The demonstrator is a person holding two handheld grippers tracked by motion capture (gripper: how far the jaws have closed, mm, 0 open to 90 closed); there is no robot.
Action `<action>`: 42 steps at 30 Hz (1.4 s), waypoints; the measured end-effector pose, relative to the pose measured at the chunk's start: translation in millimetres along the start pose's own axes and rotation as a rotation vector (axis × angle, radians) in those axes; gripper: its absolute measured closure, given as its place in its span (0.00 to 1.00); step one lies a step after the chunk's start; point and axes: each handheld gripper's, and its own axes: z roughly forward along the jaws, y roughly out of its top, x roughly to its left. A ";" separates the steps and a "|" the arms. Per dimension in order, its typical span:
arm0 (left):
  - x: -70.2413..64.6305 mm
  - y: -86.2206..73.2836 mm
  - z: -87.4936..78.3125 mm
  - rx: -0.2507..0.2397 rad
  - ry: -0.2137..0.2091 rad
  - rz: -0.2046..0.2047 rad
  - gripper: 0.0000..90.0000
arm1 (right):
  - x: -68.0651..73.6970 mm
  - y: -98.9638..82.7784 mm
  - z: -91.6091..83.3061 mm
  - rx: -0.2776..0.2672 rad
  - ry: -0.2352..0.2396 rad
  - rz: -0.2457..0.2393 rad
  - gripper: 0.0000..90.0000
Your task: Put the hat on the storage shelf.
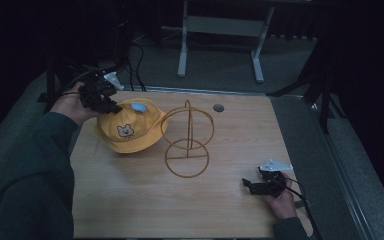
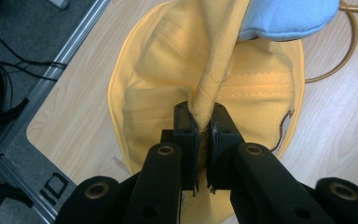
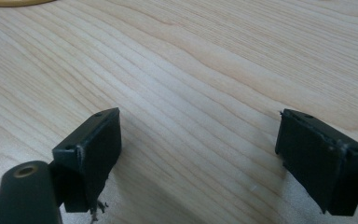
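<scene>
While you look from the high view, your left hand-held gripper (image 1: 111,106) lifts the yellow hat (image 1: 130,127) by its edge beside the wire stand (image 1: 187,140), prob. to hang it. Left gripper view: jaws pinched tight on a hat fold. Right gripper view: right hand-held gripper (image 3: 198,154) gapes wide, empty, over bare desk (image 3: 191,70).

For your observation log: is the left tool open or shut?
Shut: the left tool pinches a fold of the yellow hat, jaws pressed together on the fabric.
</scene>
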 end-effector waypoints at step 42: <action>10.7 -4.2 -51.1 -0.080 0.059 -0.031 0.94 | 0.0 0.0 -0.1 0.001 0.000 0.000 0.16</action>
